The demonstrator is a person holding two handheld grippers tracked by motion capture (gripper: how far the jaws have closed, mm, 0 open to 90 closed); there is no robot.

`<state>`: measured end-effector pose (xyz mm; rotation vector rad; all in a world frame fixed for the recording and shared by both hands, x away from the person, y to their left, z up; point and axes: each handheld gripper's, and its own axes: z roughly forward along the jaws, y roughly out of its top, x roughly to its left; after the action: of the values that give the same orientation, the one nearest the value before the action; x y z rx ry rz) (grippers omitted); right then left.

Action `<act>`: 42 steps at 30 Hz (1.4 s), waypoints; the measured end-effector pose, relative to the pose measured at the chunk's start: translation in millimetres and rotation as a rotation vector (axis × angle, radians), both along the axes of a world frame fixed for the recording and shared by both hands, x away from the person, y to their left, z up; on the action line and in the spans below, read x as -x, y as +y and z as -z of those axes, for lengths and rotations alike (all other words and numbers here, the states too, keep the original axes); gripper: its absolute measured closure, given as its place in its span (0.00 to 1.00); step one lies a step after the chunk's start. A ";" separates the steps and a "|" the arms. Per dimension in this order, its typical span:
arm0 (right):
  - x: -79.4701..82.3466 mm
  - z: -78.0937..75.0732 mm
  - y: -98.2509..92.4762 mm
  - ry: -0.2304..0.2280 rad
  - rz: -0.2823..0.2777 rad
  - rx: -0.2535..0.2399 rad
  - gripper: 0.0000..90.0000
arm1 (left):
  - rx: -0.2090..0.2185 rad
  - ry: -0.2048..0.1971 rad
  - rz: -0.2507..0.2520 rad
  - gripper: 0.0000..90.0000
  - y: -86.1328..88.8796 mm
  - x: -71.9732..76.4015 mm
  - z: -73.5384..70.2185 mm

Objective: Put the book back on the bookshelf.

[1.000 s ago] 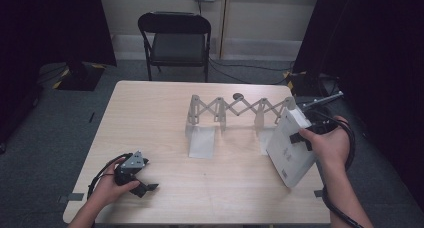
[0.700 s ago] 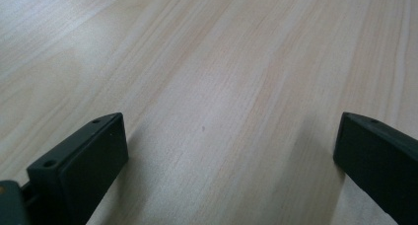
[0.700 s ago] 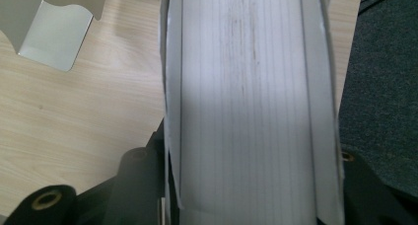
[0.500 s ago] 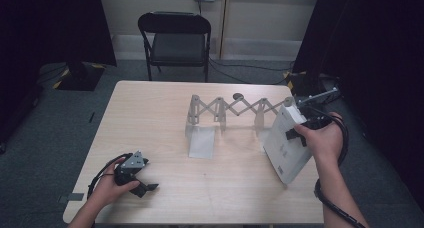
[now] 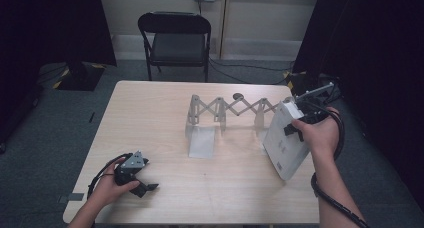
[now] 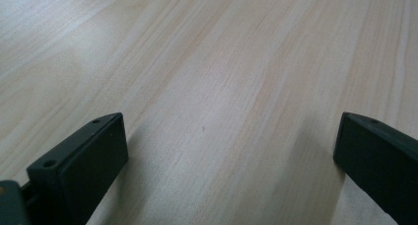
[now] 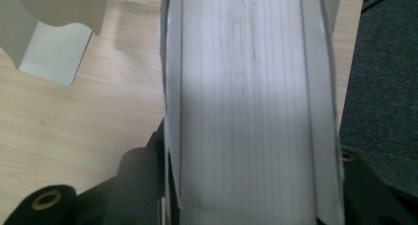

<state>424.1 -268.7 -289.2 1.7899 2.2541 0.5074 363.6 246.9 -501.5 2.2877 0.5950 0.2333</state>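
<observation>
The right gripper (image 5: 296,129) grasps a white book (image 5: 285,143) at the tabletop's (image 5: 150,118) right edge, beside the rack (image 5: 227,110); keep it upright and slot it squarely. The left gripper's (image 5: 142,184) fingers (image 6: 84,166) rest released

black chair (image 5: 174,40), grey carpet (image 5: 60,123), dark curtains (image 5: 50,23)

My bench, colours only

My black right gripper (image 5: 300,130) carries a white book (image 5: 284,143) with dark-streaked page edges; my left gripper (image 5: 142,184) is black under a grey plate; pale wood-grain table (image 5: 160,118); light grey zigzag rack (image 5: 227,110); black chair (image 5: 175,38); dark grey carpet (image 5: 60,133).
</observation>
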 end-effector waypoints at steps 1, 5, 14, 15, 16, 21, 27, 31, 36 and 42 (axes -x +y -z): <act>-1.6 0.0 -0.6 -0.003 -0.002 -0.001 0.60 | 0.000 0.000 0.000 0.00 0.0 0.0 0.0; -3.6 0.2 -1.7 -0.001 0.005 -0.008 0.60 | 0.000 0.000 0.000 0.00 0.0 0.0 0.0; -8.8 0.3 -3.8 -0.003 0.024 -0.013 0.60 | 0.000 0.001 -0.001 0.00 0.0 0.0 0.0; -8.8 0.3 -3.8 -0.003 0.024 -0.013 0.60 | 0.000 0.000 0.000 0.00 0.0 0.0 0.0; -9.1 0.0 -3.4 -0.004 0.021 -0.012 0.60 | 0.000 0.000 0.000 0.00 0.0 0.0 0.0; -12.2 -0.5 -2.1 -0.008 0.018 0.005 0.60 | 0.001 0.000 0.000 0.00 0.0 0.0 0.1; -14.9 -0.2 -1.2 -0.009 0.023 0.004 0.60 | 0.000 0.000 -0.001 0.00 0.0 0.1 0.0; -17.2 -1.0 -1.0 -0.013 0.027 0.002 0.60 | 0.001 0.000 -0.001 0.00 -0.1 0.1 0.1; -18.8 -1.2 -0.2 -0.009 0.030 0.009 0.60 | 0.003 0.001 -0.002 0.00 -0.2 0.1 0.1; -23.5 0.6 -0.3 -0.007 0.046 0.015 0.60 | 0.001 0.000 -0.001 0.00 -0.1 0.0 0.0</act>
<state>447.6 -269.0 -289.7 1.8253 2.2006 0.4857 363.5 246.8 -501.6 2.2868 0.5958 0.2327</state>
